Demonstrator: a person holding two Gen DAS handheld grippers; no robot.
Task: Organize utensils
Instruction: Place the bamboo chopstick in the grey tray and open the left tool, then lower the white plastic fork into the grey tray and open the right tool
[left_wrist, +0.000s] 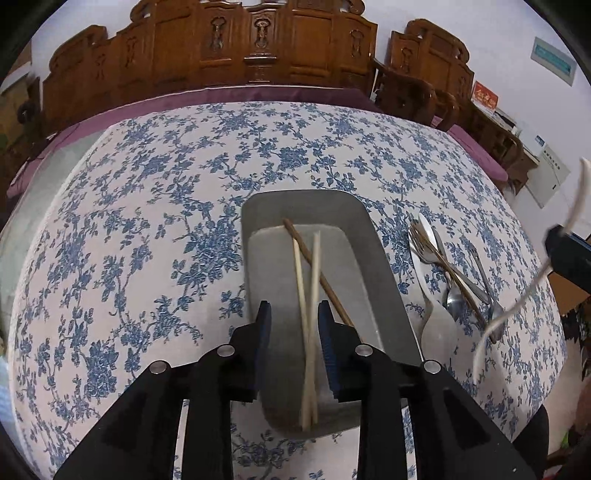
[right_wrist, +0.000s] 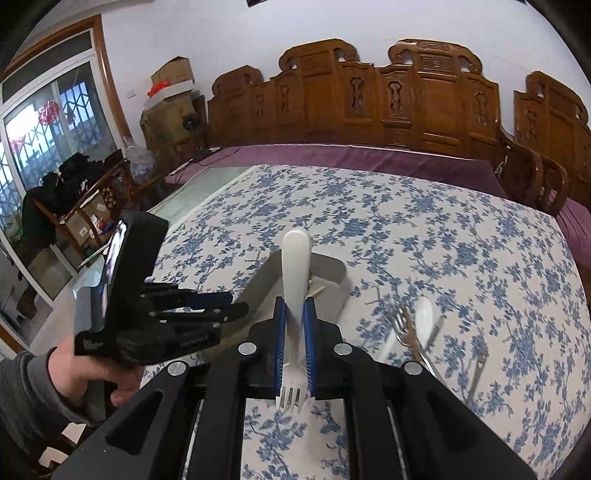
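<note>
A grey tray (left_wrist: 373, 251) lies on the floral tablecloth and holds two pale chopsticks (left_wrist: 300, 280) and a brown chopstick (left_wrist: 328, 291). My left gripper (left_wrist: 294, 314) hovers open just above the tray's near end, its jaws either side of the pale chopsticks. My right gripper (right_wrist: 295, 314) is shut on a white plastic fork (right_wrist: 295, 269), handle pointing away, tines toward the camera, held above the tray (right_wrist: 332, 273). The left gripper (right_wrist: 207, 310) shows in the right wrist view, left of the tray.
Loose cutlery lies right of the tray: a white spoon (left_wrist: 437, 325), metal forks and spoons (left_wrist: 447, 266); the right wrist view shows a metal fork (right_wrist: 404, 328) and white spoon (right_wrist: 424, 321). A carved wooden bench (right_wrist: 369, 107) with purple cushion stands behind the table.
</note>
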